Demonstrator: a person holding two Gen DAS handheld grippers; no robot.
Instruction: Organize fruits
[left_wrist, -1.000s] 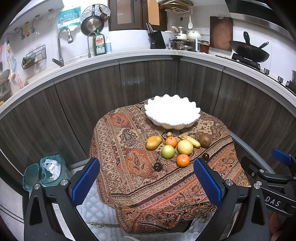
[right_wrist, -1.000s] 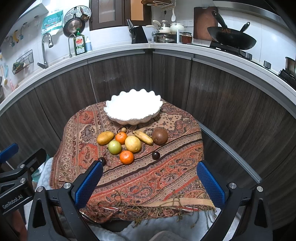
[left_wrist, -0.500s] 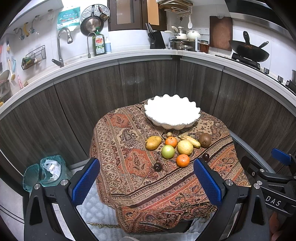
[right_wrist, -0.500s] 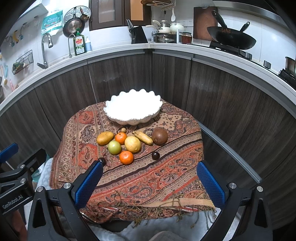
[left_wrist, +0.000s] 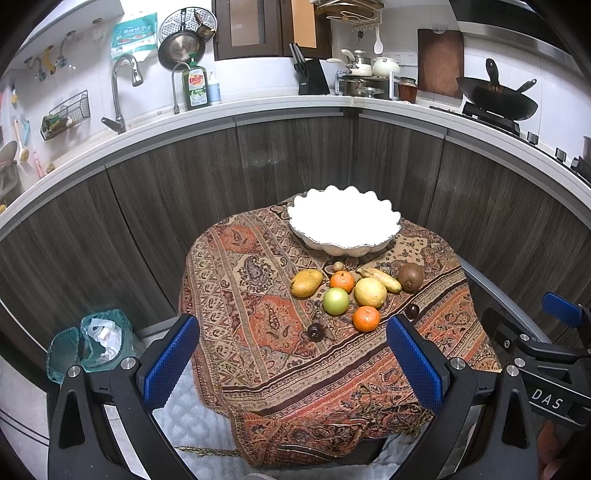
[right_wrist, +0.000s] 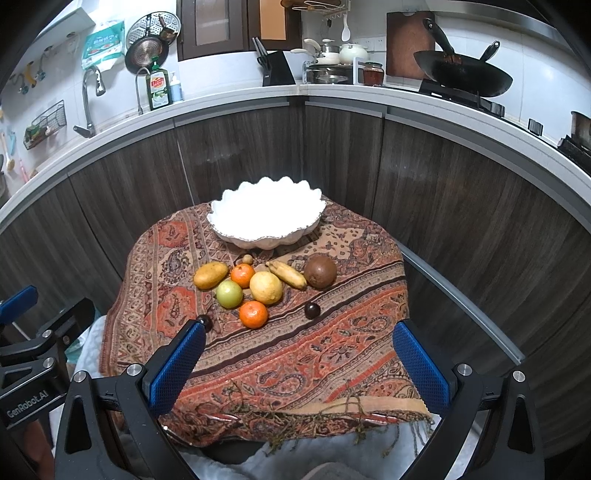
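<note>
A white scalloped bowl (left_wrist: 343, 225) (right_wrist: 266, 218) stands empty at the far side of a small table draped in a patterned cloth (left_wrist: 266, 325) (right_wrist: 332, 339). In front of it lie a mango (left_wrist: 306, 283), two oranges (left_wrist: 342, 280) (left_wrist: 365, 318), a green apple (left_wrist: 335, 301), a lemon (left_wrist: 370, 292), a small banana (left_wrist: 380, 277), a brown round fruit (left_wrist: 410, 277) and two dark small fruits (left_wrist: 316, 331) (left_wrist: 412, 311). My left gripper (left_wrist: 291, 363) hangs open before the table's near edge, holding nothing. My right gripper (right_wrist: 297, 367) is open too, equally apart from the fruit.
Dark wood cabinets (left_wrist: 295, 158) curve behind the table under a white counter with a sink tap (left_wrist: 123, 92), dish soap (left_wrist: 195, 86), knife block and a wok (left_wrist: 496, 99). A green bin (left_wrist: 88, 343) stands on the floor at the left.
</note>
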